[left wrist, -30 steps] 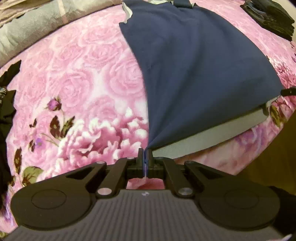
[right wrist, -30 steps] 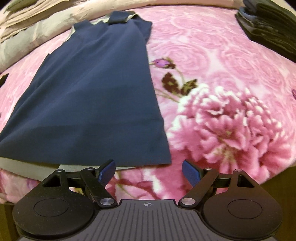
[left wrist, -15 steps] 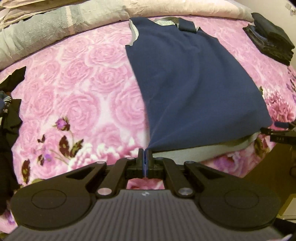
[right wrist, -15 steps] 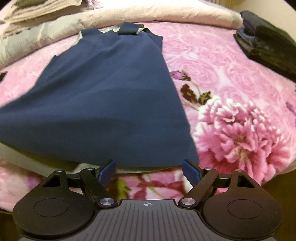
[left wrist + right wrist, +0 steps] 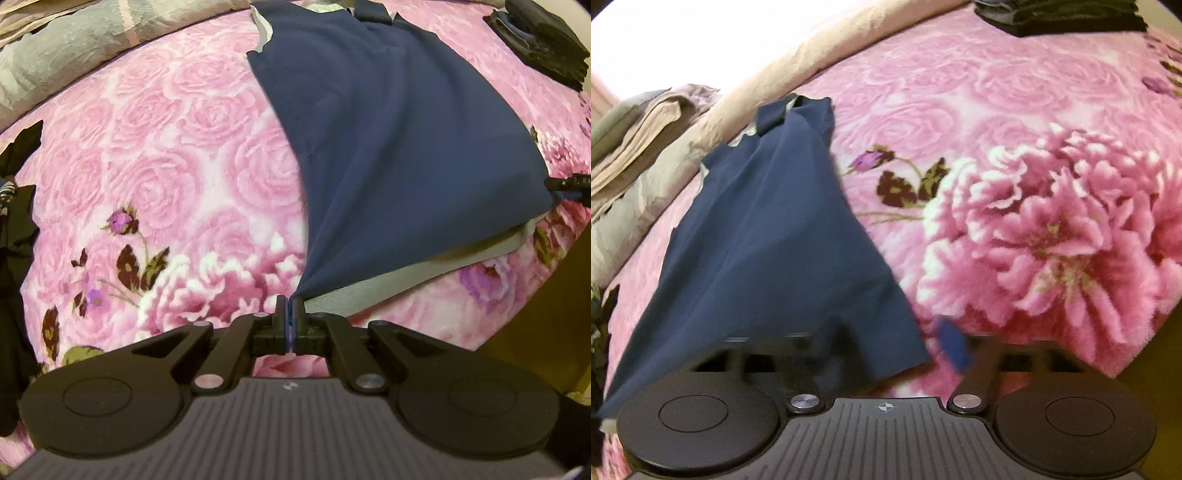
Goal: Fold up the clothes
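Fabric of the navy garment (image 5: 775, 229) now drapes over the right gripper (image 5: 886, 354), formerly clear of its parted fingers; closure cannot be determined. Left gripper (image 5: 290, 314) remains clenched on the hem corner nearest it. Lift for folding appears underway.

The navy garment (image 5: 775, 236) covers the left finger of the right gripper (image 5: 886, 354), whose blue pad (image 5: 951, 345) is blurred. The black pile (image 5: 1067, 16) is cut off at the top edge.
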A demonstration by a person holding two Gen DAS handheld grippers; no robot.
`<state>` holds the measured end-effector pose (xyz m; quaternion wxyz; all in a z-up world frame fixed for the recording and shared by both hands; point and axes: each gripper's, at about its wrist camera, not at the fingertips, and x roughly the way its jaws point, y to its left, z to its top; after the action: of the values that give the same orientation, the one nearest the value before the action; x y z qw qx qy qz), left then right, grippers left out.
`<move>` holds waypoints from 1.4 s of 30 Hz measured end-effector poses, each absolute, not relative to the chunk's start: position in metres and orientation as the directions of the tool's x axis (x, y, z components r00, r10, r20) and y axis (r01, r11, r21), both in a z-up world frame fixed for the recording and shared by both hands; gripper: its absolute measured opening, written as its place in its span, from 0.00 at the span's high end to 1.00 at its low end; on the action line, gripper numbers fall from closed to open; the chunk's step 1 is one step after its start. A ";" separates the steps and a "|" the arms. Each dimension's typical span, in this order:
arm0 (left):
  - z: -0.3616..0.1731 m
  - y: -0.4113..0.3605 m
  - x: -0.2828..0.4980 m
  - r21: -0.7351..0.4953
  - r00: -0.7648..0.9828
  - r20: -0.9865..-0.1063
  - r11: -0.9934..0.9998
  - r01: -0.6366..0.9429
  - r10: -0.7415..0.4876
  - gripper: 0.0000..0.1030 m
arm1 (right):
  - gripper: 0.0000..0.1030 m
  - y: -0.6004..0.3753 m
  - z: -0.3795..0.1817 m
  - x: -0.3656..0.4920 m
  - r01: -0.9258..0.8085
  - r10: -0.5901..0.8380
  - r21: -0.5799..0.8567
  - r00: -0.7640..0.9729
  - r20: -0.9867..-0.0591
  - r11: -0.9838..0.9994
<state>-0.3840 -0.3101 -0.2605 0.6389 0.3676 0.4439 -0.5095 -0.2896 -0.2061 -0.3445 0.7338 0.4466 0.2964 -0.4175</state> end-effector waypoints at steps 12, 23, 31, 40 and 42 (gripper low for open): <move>-0.241 -0.292 -0.414 0.005 0.056 -0.950 0.165 0.986 -0.307 1.00 | 1.00 -0.206 -0.229 -0.296 0.880 -0.362 0.106 0.297 -0.884 0.462; -0.250 -0.272 -0.398 -0.006 0.061 -0.959 0.234 0.972 -0.277 1.00 | 0.99 -0.175 -0.274 -0.297 0.917 -0.250 0.050 0.160 -0.955 0.396; -0.226 -0.336 -0.403 0.003 0.041 -0.923 0.100 0.995 -0.383 0.97 | 0.23 -0.196 -0.246 -0.285 0.914 -0.323 0.134 0.268 -0.907 0.383; -0.224 -0.528 -0.388 0.028 -0.106 -0.898 -0.298 0.954 -0.426 0.84 | 0.33 -0.273 -0.296 -0.306 0.858 -0.156 0.426 0.481 -0.863 0.289; -0.230 -0.584 -0.394 0.062 -0.129 -0.900 -0.415 0.908 -0.417 0.82 | 0.40 -0.280 -0.303 -0.314 0.850 -0.120 0.429 0.482 -0.868 0.306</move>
<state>-0.3941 -0.5838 -0.2299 0.4713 0.4621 0.2657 -0.7027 -0.3145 -0.2801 -0.3034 0.7138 0.4811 0.3791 -0.3396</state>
